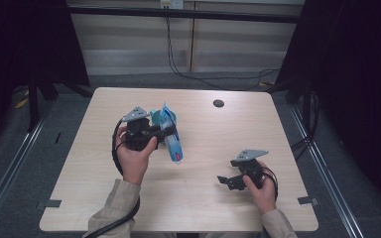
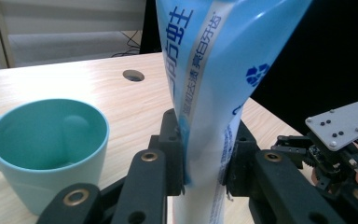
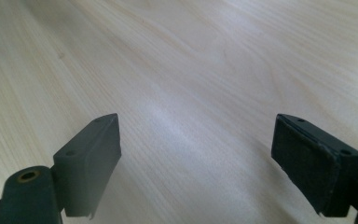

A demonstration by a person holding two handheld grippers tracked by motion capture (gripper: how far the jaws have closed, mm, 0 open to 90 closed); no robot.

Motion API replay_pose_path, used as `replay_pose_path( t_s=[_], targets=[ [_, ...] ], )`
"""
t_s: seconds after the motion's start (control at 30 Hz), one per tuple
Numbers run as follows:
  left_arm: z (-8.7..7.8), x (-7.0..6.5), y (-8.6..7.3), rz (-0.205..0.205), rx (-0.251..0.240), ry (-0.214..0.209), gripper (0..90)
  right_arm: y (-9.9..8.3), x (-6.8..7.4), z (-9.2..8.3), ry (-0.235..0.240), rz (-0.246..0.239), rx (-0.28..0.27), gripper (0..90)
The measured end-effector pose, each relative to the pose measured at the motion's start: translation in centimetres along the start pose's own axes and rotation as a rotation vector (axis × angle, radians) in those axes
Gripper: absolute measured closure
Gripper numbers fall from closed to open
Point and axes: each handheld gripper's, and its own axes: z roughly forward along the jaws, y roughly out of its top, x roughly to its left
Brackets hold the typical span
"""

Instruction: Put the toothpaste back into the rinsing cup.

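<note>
Left gripper (image 2: 205, 163): lower centre of its own view — jaws clamped on toothpaste tube (image 2: 214, 84)
Mug (image 2: 46, 144): teal, lower left, just beside tube
Right gripper (image 3: 196, 163): jaws spread wide — nothing between, bare table (image 3: 191, 70) beneath

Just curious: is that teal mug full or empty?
Empty: the left gripper view looks into the teal mug and shows its bare inner wall and bottom.

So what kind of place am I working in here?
Likely a lab recording station: a bare wooden table with a cable hole, dark curtains either side, cables trailing on the floor behind.
</note>
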Motion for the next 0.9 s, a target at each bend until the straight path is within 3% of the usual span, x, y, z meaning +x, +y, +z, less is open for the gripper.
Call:
replay_pose_path(
  t_s=[0.2,0.3,0.5,0.9],
  targets=[
    [-0.4,0.1,0.4,0.013,-0.001,0.011,73.4,-0.8,0.0,0.3,-0.012,-0.001,0.022,15.0],
    [-0.5,0.2,0.6,0.016,-0.004,0.016,73.3,-1.0,0.1,0.3,-0.02,-0.004,0.009,15.0],
    [-0.8,0.3,1.0,0.02,-0.008,0.024,73.3,-1.2,0.3,0.5,-0.055,-0.043,0.005,13.1],
    [-1.4,0.6,2.2,0.026,-0.012,0.04,73.3,-1.2,0.3,0.6,-0.068,-0.036,0.004,12.5]
  ],
)
